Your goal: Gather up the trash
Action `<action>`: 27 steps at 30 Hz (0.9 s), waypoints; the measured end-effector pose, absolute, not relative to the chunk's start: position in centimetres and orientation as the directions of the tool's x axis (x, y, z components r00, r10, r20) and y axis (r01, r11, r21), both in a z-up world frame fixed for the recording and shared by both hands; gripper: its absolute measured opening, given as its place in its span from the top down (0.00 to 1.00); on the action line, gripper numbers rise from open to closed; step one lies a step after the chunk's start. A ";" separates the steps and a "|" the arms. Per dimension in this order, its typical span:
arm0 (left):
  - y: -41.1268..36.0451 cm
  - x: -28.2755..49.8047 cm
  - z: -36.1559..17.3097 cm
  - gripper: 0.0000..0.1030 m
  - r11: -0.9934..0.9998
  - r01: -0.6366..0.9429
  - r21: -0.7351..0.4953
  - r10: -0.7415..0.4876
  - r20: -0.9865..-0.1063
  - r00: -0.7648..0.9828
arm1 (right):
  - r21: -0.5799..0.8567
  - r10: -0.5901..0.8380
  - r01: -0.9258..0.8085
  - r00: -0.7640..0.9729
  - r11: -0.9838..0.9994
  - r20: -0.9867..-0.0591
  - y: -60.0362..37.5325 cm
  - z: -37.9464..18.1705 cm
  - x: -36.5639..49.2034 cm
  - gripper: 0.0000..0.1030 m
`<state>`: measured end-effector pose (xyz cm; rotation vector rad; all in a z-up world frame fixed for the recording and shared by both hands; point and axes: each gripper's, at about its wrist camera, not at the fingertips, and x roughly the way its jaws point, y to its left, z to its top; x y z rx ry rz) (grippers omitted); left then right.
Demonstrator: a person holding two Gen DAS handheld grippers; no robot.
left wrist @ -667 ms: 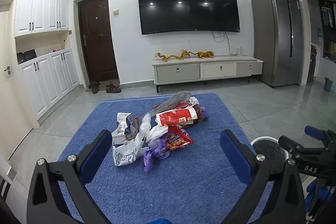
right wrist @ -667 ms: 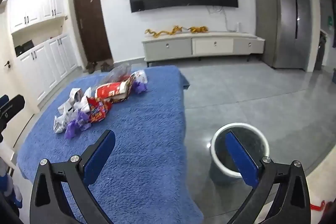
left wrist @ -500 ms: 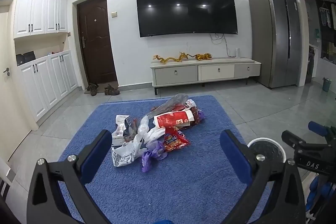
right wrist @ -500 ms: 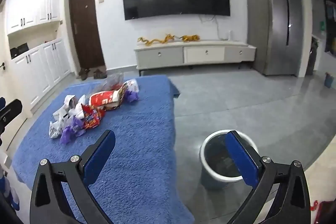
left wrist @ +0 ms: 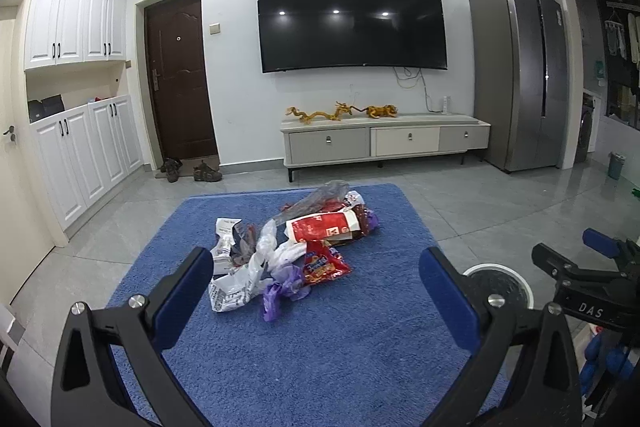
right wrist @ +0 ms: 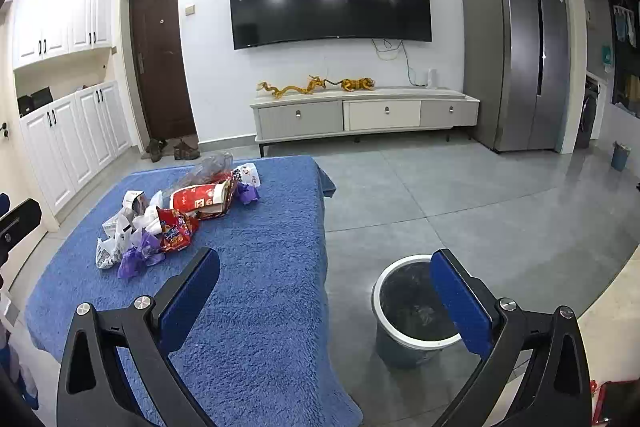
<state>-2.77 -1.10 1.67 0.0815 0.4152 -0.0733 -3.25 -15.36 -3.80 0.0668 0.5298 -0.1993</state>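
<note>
The white letters "DAS" stand on the black body of the right gripper (left wrist: pixel 592 311), seen from the left wrist view. Print on the red snack packet (left wrist: pixel 324 265) and the red-and-white carton (left wrist: pixel 320 227) is too small to read.

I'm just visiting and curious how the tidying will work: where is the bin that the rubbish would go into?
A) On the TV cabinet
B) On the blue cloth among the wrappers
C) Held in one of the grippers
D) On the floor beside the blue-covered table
D: the grey bin stands on the tiled floor just off the edge of the blue cloth, apart from the trash pile.
</note>
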 end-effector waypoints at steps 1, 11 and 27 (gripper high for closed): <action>-1.3 -2.8 1.7 0.00 0.994 0.093 0.064 -0.059 -0.405 0.912 | 0.013 -0.172 0.207 0.845 0.978 -0.506 -15.5 -3.7 -3.4 0.00; -2.2 -3.2 1.5 0.00 0.989 0.136 0.066 -0.097 -0.409 0.907 | -0.005 -0.206 0.235 0.841 0.972 -0.500 -16.2 -3.4 -4.4 0.00; -1.1 -2.7 1.7 0.00 0.994 0.082 0.066 -0.051 -0.379 0.924 | 0.031 -0.170 0.211 0.860 0.977 -0.481 -16.8 -3.1 -4.3 0.00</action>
